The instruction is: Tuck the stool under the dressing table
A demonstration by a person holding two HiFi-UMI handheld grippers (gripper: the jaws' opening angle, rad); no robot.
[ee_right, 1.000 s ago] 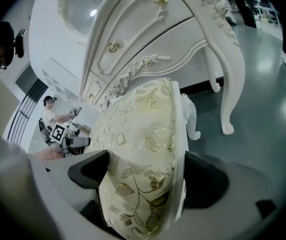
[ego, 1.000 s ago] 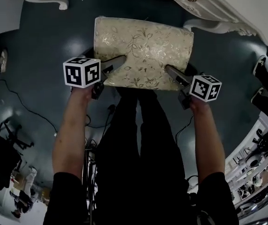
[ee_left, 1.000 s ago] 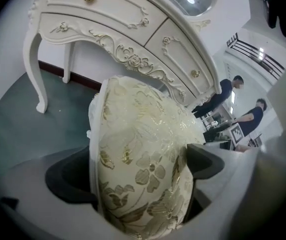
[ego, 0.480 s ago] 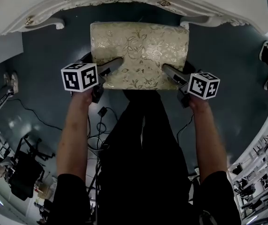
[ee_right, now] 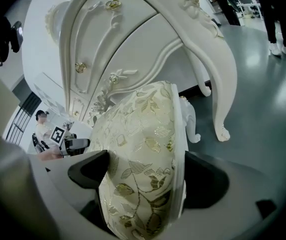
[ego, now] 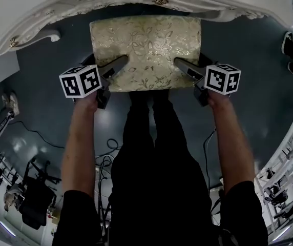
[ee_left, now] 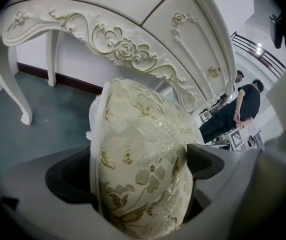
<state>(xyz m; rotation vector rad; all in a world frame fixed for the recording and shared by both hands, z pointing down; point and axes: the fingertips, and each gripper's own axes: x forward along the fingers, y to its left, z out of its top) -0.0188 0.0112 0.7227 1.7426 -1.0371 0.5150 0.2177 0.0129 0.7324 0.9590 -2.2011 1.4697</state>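
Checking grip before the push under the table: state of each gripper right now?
left gripper: closed on the stool, gripping the cushion's near left edge.
right gripper: closed on the stool, gripping its near right edge.

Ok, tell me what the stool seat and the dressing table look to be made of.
The stool seat: padded fabric, cream with glossy gold floral weave, probably brocade; it bulges. The dressing table: likely carved wood painted smooth white, gold-touched rose scrolls; moulded material is possible.

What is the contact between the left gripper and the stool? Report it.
Touching. The left gripper view shows the left gripper closed on the stool seat, one of its fingers pressing into the cushion fabric.
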